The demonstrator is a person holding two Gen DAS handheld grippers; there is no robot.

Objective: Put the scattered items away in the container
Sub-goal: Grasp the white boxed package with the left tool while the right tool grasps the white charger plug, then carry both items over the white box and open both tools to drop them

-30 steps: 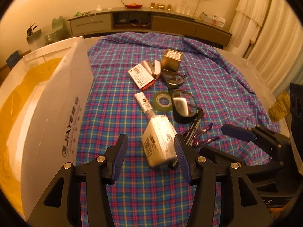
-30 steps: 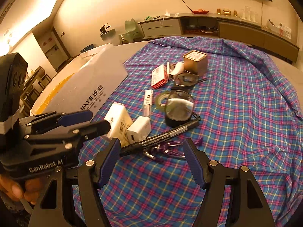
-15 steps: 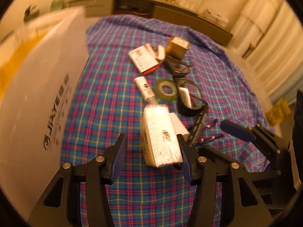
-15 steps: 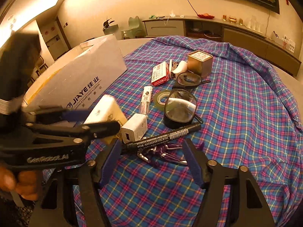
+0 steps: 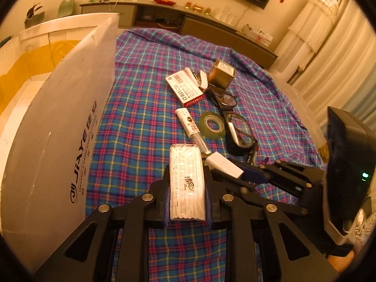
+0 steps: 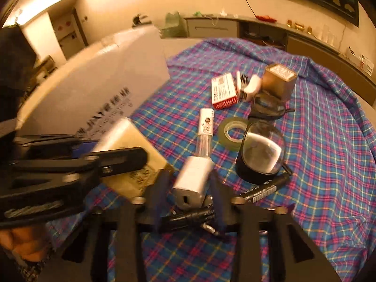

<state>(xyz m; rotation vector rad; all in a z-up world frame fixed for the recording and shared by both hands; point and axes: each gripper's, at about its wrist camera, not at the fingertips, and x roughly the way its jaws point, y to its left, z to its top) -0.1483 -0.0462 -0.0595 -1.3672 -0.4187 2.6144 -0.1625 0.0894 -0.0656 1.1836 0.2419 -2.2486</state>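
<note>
At far left stood the open white cardboard box (image 5: pixel 58 122), apparently the container, with nothing visibly placed in it. The left gripper (image 5: pixel 186 189) jaws had just closed on a clear plastic-wrapped white packet (image 5: pixel 186 181); the right gripper (image 6: pixel 188 191) jaws had just closed on a white charger block (image 6: pixel 193 178). A glue tube (image 5: pixel 188 123), red-edged box (image 5: pixel 184 89), tape roll (image 5: pixel 211 125), glasses (image 5: pixel 237 127), brass tin (image 5: pixel 222 74) and black marker (image 6: pixel 263 189) remained on the plaid-covered surface (image 5: pixel 141 117), so tidying looked barely begun.

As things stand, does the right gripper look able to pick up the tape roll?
Probably not yet. The right gripper has just closed on the white charger, so its jaws are occupied. The tape roll lies uncovered on the cloth beyond it, so the path looks free once the charger is dropped off.
</note>
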